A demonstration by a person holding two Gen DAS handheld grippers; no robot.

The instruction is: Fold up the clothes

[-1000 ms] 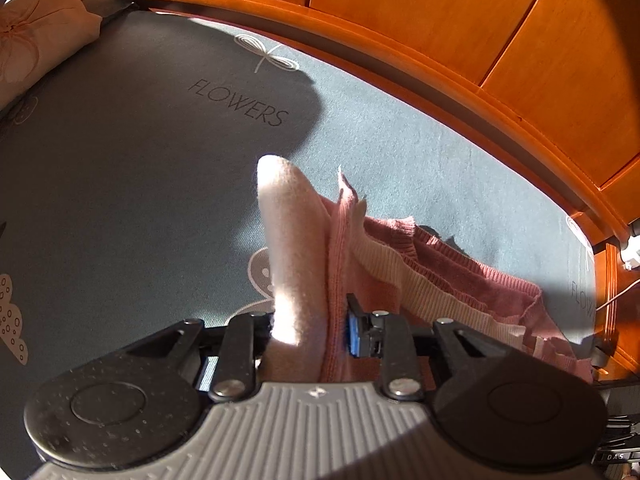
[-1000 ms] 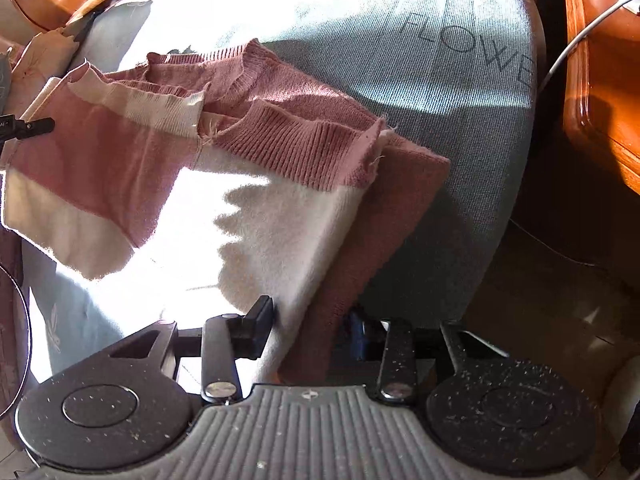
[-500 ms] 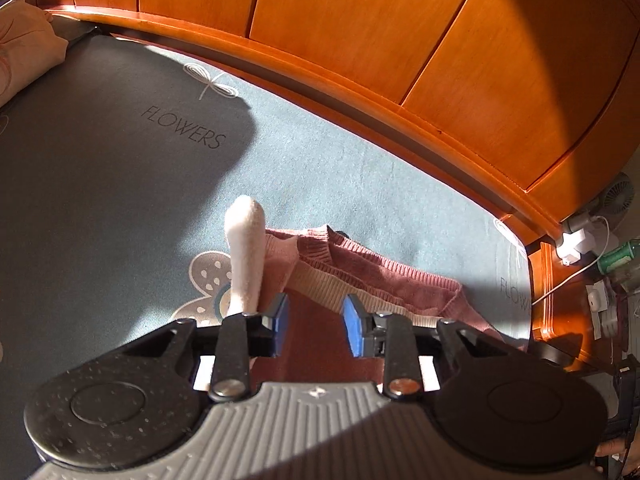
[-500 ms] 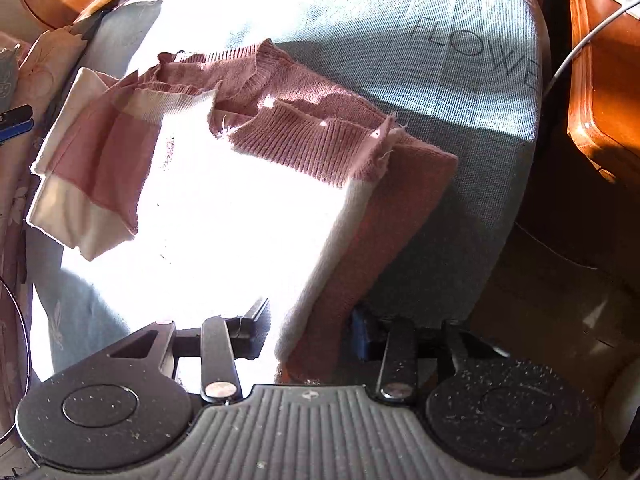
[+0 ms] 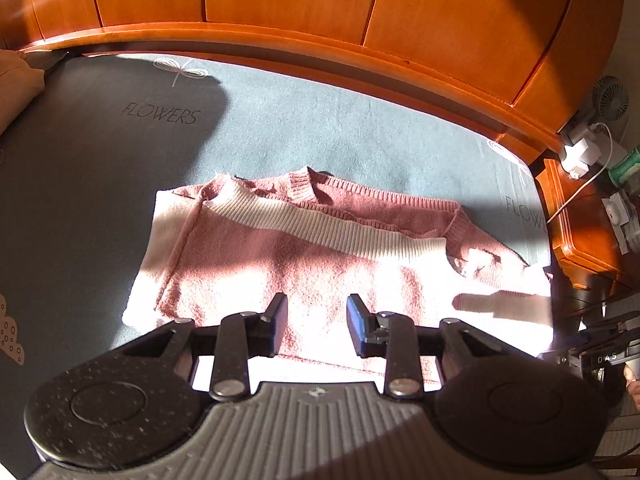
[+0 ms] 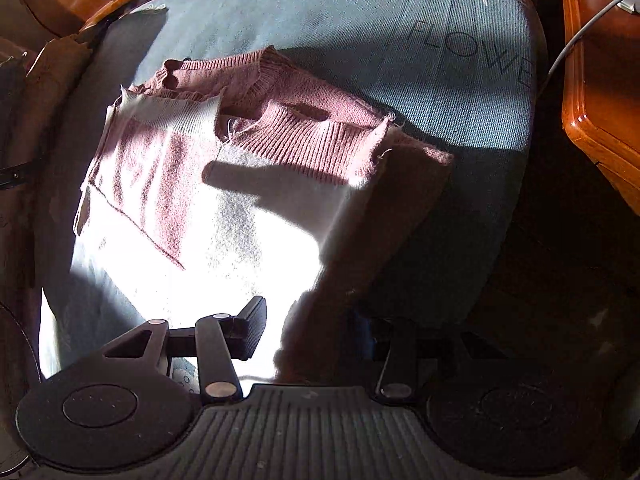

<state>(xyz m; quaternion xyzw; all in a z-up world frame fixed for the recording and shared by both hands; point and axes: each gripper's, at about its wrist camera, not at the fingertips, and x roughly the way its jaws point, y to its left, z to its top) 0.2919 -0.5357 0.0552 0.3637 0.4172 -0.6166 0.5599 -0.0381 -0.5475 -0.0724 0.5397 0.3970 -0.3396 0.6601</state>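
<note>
A pink and cream knit sweater (image 5: 304, 256) lies folded on the grey-blue bed sheet (image 5: 320, 128), its ribbed hem across the top. It also shows in the right wrist view (image 6: 248, 184), with one edge hanging over the mattress side. My left gripper (image 5: 316, 320) is open and empty, held above the sweater's near edge. My right gripper (image 6: 316, 332) is open with the hanging sweater edge between its fingers; the right finger is in deep shadow.
An orange wooden headboard (image 5: 320, 20) curves behind the bed. A wooden nightstand (image 5: 580, 232) with a charger and cable (image 5: 580, 152) stands at the right; it also shows in the right wrist view (image 6: 600, 92). A beige pillow (image 5: 16, 88) lies at the far left.
My left gripper let go of the sweater fold, opened and pulled back; the fold now lies flat. My right gripper opened wider, and the sweater edge hangs loose between its fingers.
</note>
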